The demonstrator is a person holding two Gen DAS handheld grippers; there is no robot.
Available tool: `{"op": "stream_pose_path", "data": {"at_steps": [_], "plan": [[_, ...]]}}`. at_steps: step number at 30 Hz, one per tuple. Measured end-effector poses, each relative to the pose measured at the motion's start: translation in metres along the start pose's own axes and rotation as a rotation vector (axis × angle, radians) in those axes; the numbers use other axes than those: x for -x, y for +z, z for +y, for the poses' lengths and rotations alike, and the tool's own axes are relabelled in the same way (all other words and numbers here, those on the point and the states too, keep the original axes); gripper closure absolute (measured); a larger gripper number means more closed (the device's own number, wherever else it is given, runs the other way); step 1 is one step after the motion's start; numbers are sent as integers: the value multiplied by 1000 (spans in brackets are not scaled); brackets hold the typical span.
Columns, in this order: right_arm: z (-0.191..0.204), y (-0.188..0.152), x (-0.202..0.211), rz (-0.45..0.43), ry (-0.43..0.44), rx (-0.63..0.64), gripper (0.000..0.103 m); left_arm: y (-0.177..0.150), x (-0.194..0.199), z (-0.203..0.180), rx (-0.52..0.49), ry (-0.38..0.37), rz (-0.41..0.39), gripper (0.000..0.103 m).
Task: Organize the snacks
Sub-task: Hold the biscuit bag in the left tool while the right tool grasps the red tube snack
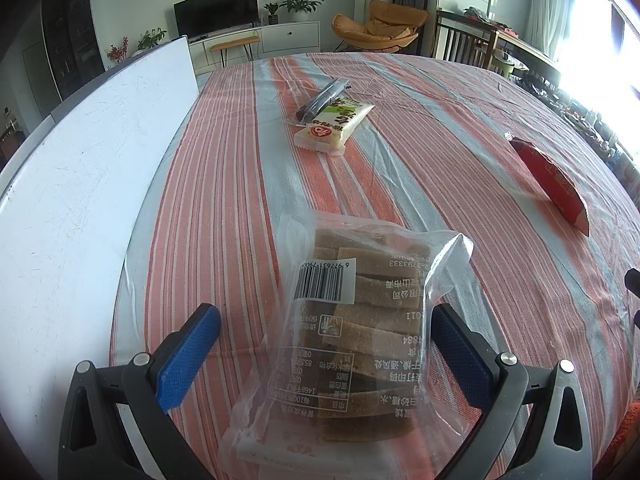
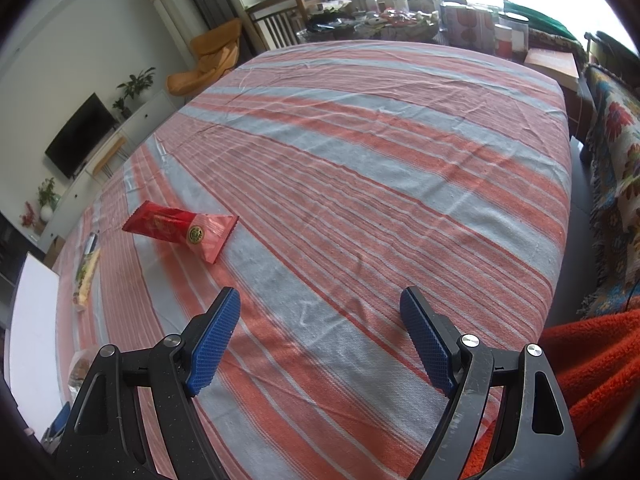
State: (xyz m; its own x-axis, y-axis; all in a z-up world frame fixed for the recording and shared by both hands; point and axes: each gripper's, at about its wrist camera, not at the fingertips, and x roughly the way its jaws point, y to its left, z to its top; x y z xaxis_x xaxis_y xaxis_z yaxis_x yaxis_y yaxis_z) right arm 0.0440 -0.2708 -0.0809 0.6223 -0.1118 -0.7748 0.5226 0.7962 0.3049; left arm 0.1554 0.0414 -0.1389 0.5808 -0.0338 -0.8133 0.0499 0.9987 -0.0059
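Note:
A clear bag of brown bars [image 1: 352, 336] with a barcode label lies on the striped tablecloth [image 1: 224, 184], between the blue pads of my left gripper [image 1: 326, 316], which stands open around it without pinching. Farther off lie a cream-and-green snack packet [image 1: 334, 122] with a dark wrapper [image 1: 324, 98] across it. A red snack packet [image 1: 554, 182] lies to the right; in the right wrist view the red packet [image 2: 180, 230] sits ahead and left of my right gripper [image 2: 320, 312], open and empty above the cloth.
A white board [image 1: 80, 184] runs along the table's left edge. A red fuzzy cloth [image 2: 592, 368] lies at the near right corner. A patterned sofa throw [image 2: 616, 152] and a cluttered side table [image 2: 400, 16] stand beyond the table's right and far edges.

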Motion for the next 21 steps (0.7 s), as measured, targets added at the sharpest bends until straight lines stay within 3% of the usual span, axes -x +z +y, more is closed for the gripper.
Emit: {"op": "stream_pose_path", "data": {"at_steps": [10,15,17,21], "plan": [[-4,1,1,4,35,-21,18,0,0,0,0,0,0,0],[-3,7,5,9,113,-32,18,0,0,0,0,0,0,0],[17,22,5,9,109,85,18,0,0,0,0,0,0,0],[72,59,-2,-25,121,442,18,0,0,0,0,0,0,0]]}}
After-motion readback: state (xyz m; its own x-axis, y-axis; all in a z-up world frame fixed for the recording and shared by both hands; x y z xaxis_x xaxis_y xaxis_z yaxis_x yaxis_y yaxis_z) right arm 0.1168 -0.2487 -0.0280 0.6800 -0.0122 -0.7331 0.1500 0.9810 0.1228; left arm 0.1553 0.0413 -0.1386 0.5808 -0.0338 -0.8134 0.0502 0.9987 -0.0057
